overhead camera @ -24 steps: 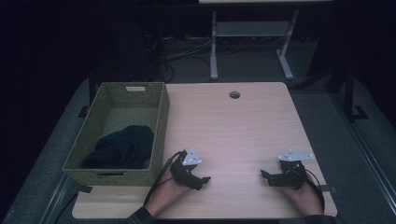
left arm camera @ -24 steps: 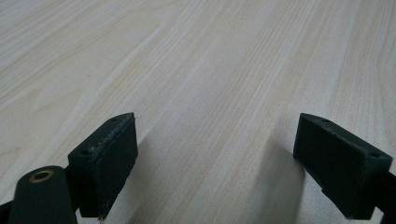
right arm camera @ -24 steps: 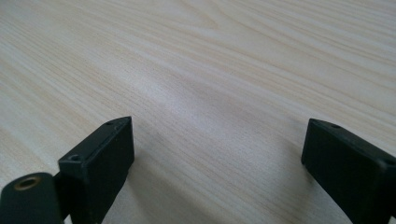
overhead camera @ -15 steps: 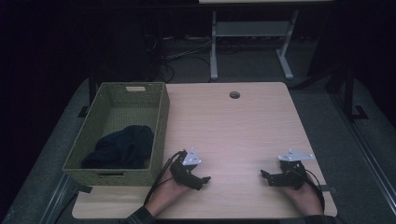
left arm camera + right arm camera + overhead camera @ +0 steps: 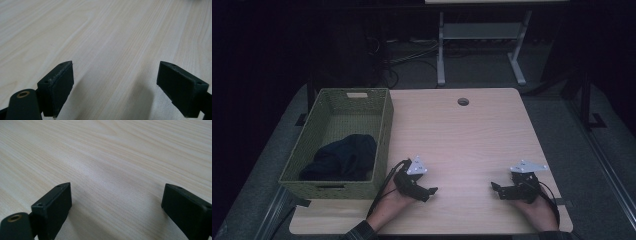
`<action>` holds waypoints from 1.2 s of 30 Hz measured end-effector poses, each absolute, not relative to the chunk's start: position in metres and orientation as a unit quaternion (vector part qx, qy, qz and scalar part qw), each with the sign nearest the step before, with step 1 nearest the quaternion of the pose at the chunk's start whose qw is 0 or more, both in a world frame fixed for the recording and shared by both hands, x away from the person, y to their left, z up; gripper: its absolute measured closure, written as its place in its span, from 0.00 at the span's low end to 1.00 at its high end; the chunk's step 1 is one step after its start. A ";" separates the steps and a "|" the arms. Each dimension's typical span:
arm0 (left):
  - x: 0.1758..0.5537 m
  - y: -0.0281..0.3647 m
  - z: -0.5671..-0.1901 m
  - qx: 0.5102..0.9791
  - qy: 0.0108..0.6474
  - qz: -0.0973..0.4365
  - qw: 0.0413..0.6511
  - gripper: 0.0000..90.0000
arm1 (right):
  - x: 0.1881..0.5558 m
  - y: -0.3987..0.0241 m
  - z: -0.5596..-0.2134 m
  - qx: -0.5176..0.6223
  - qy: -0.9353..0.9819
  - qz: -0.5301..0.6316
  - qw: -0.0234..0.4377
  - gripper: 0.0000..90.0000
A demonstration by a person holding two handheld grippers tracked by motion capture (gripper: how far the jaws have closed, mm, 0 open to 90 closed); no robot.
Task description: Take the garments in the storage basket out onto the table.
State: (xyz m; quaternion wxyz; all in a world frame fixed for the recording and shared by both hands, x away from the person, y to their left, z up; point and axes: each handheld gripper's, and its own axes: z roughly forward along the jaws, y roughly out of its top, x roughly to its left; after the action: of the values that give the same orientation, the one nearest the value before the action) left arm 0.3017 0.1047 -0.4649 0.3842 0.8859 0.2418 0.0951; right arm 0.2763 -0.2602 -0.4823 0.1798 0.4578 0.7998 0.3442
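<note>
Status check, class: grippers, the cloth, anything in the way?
Left gripper and right gripper open, empty, low over the table. Dark cloth lies in the green basket. Nothing between them.

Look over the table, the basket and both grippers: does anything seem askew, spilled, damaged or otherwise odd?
Nothing stands out. The dark cloth lies bunched inside the green basket, which sits square at the table edge. Left gripper and right gripper rest open on bare wood.

Nothing moves between the earlier pictures and now: the left tongs (image 5: 426,190) and the right tongs (image 5: 499,190) lie at the same spots on the desk (image 5: 462,145), their jaws equally wide apart, and the dark cloth (image 5: 339,159) in the basket (image 5: 384,125) keeps its shape.
</note>
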 end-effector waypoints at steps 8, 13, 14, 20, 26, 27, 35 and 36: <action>0.303 0.109 -0.449 0.876 0.243 0.096 0.405 0.15 | 0.276 -0.260 -0.482 0.458 0.800 0.344 0.180 0.10; 0.303 0.109 -0.441 0.876 0.237 0.096 0.408 0.15 | 0.276 -0.260 -0.482 0.457 0.800 0.344 0.180 0.10; 0.303 0.110 -0.438 0.877 0.234 0.096 0.409 0.15 | 0.276 -0.260 -0.482 0.457 0.800 0.344 0.180 0.10; 0.304 0.110 -0.430 0.877 0.232 0.097 0.410 0.15 | 0.276 -0.260 -0.482 0.458 0.800 0.344 0.180 0.10; 0.306 0.110 -0.423 0.874 0.230 0.099 0.417 0.15 | 0.276 -0.260 -0.482 0.457 0.800 0.343 0.180 0.10; 0.306 0.110 -0.423 0.874 0.230 0.099 0.417 0.15 | 0.276 -0.260 -0.482 0.457 0.800 0.343 0.180 0.10; 0.309 0.110 -0.414 0.869 0.228 0.100 0.427 0.15 | 0.276 -0.260 -0.482 0.456 0.801 0.343 0.180 0.10; 0.309 0.110 -0.413 0.869 0.228 0.098 0.429 0.15 | 0.276 -0.260 -0.482 0.457 0.801 0.343 0.180 0.10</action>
State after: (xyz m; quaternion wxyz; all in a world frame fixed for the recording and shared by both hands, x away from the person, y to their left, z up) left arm 0.3087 0.1098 -0.4134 0.4287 0.8686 0.2282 0.0982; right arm 0.2764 -0.2603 -0.4823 0.1798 0.4566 0.8009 0.3432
